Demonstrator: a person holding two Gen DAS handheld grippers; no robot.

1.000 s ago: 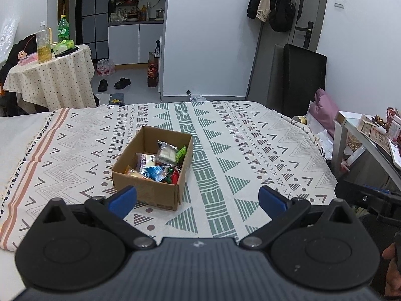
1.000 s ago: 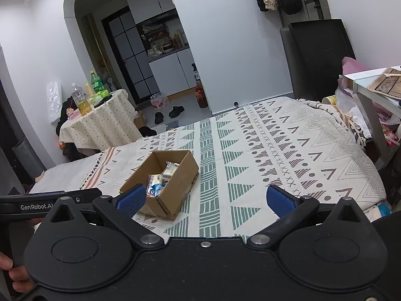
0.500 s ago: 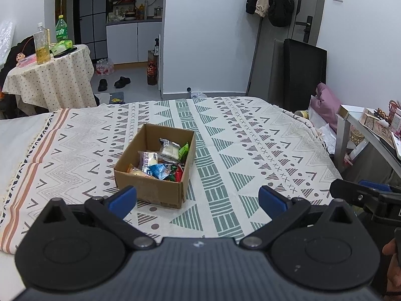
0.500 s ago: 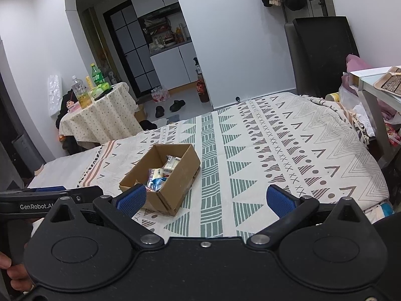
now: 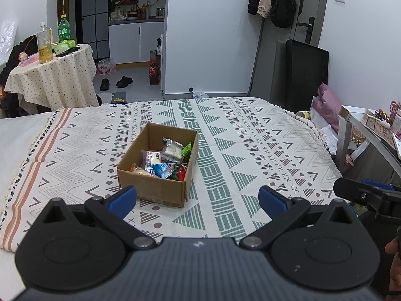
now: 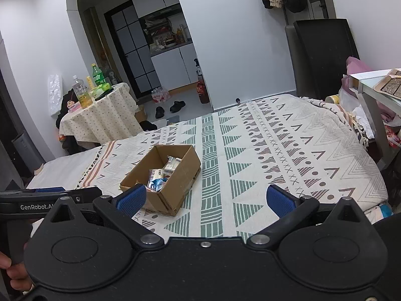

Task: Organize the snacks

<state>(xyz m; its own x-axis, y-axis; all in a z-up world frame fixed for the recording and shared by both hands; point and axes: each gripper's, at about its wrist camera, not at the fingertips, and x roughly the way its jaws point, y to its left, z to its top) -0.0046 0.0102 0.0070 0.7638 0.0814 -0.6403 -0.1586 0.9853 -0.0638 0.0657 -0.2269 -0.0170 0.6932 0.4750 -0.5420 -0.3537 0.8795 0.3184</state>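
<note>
An open cardboard box (image 5: 153, 188) (image 6: 180, 175) sits on the patterned bedspread (image 5: 250, 150) (image 6: 288, 150). Inside lie several wrapped snacks (image 5: 165, 160) (image 6: 160, 175): white, blue, green and red packets. My left gripper (image 5: 198, 199) hovers open just short of the box's near wall, nothing between its blue pads (image 5: 122, 198). My right gripper (image 6: 204, 199) is open too, empty, with the box ahead and to its left. Each gripper shows at the edge of the other's view.
A round table (image 5: 52, 80) with bottles stands at the back left. A glass side table (image 5: 371, 135) with clutter is at the right, beside the bed edge. Shoes (image 5: 115, 82) lie on the floor beyond the bed. A hand (image 6: 12, 276) holds a handle.
Both grippers have tilted or drawn slightly so the box sits a little higher and farther in view. Jaws stay open; the snacks in the box have not moved.
</note>
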